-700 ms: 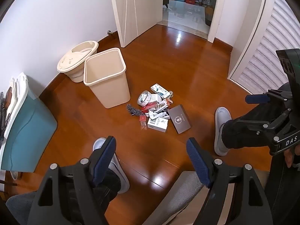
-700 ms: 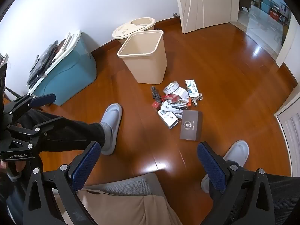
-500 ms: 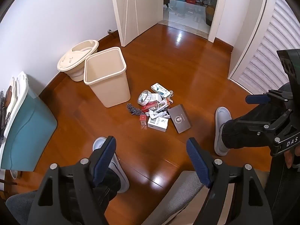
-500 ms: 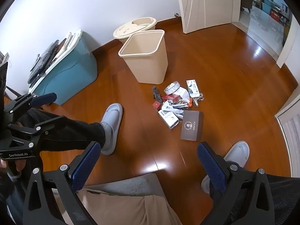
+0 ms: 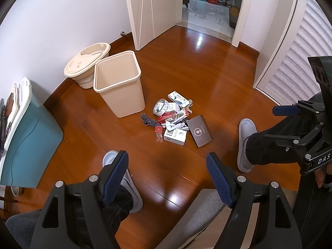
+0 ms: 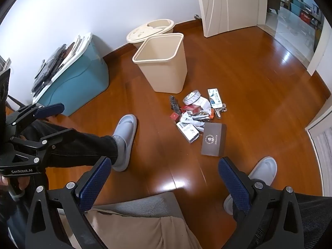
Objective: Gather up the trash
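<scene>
- One small heap of trash (image 5: 176,120) lies on the wooden floor (image 5: 207,78), just beside the open beige bin (image 5: 119,83) and in front of the seated person's slippers (image 6: 124,141); nothing looks collected yet, as the bin's visible interior is bare.
- The heap mixes a dark flat box (image 5: 199,130), white cartons (image 5: 174,135), a tape roll (image 5: 160,106), a red packet (image 5: 166,115) and a dark tangled bit (image 5: 148,121), several overlapping.
- The left gripper (image 5: 167,174) hangs well above the floor with jaws parted and nothing between them; the right gripper (image 6: 164,182) stands spread wide, also empty.
- Likely slips from here: the flat box hugs the floor, so the pads may skate over it rather than get under an edge.
- Reaching into the overlap could drag neighbours along and scatter small pieces across the smooth boards.
- The light bin may tip or slide if a gripper knocks its rim.
- A round lidded pail (image 5: 87,66) and a blue storage box (image 5: 29,137) stand by the wall behind the bin.
</scene>
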A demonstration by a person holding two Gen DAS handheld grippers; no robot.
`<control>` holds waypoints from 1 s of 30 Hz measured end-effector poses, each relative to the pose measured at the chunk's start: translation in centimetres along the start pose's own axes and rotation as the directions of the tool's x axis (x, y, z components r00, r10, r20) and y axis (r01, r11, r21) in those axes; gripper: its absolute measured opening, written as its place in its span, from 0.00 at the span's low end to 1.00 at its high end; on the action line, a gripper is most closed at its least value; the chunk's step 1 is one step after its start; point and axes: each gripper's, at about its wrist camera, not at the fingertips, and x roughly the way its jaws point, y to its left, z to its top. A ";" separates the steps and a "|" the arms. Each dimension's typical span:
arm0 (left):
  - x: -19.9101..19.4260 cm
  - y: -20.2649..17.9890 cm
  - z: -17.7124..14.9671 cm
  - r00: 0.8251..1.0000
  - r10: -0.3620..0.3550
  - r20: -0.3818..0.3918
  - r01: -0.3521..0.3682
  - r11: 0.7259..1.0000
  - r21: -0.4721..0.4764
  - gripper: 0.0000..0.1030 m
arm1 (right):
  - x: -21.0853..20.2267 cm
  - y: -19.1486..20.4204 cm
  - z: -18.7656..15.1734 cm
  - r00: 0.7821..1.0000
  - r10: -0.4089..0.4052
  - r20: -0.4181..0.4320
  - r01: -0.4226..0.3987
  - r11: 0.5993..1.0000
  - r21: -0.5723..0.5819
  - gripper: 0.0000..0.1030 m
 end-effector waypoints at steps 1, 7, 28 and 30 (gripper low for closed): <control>0.0 0.0 0.0 1.000 0.001 0.001 -0.001 1.000 0.000 0.75 | -0.2 0.1 -0.2 1.000 0.001 0.000 -0.001 1.000 -0.001 1.00; 0.0 0.0 0.0 1.000 -0.002 0.000 0.002 1.000 -0.002 0.75 | -0.2 0.1 -0.2 1.000 0.002 0.000 -0.002 1.000 -0.003 1.00; 0.0 0.4 0.3 1.000 -0.002 -0.002 0.002 1.000 -0.011 0.75 | -0.1 0.0 -0.1 1.000 0.003 -0.002 -0.003 1.000 -0.003 1.00; 0.1 0.4 0.3 1.000 -0.001 -0.002 0.001 1.000 -0.012 0.75 | -0.1 0.1 -0.1 1.000 0.003 -0.001 -0.003 1.000 -0.003 1.00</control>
